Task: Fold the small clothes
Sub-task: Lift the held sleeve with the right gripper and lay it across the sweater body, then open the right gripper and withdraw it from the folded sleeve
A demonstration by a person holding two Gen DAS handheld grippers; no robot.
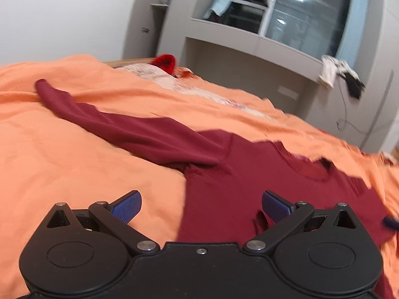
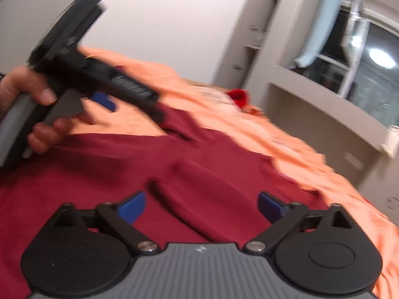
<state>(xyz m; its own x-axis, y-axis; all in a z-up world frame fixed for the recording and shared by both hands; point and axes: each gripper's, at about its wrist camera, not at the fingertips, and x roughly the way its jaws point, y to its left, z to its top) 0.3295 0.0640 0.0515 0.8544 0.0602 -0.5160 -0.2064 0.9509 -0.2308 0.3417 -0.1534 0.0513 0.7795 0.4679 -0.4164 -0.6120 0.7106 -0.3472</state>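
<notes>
A dark red top point(image 1: 249, 174) lies spread on the orange bedspread point(image 1: 74, 149), front down or up I cannot tell, with its neckline point(image 1: 321, 172) toward the far edge of the bed. In the left wrist view one sleeve point(image 1: 112, 122) stretches straight out across the bedspread toward the far left corner, not yet folded in. In the right wrist view the other sleeve point(image 2: 199, 199) lies doubled over the body of the top as a long ridge, which suggests that side's fold is done. The right gripper point(image 2: 202, 209) hangs just above that folded sleeve with its jaws wide and nothing between them, so the cloth lies free under it. The left gripper point(image 1: 202, 206) is also spread wide and empty, poised over the near side seam of the top where body meets bedspread; seen from the right wrist, a hand point(image 2: 37, 114) grips its handle above the top's left shoulder. My reading is that it is placed there to go for the outstretched sleeve next. Both views are blurred. A bright red item point(image 1: 165, 63) sits at the bed's far edge, well apart from the top.
</notes>
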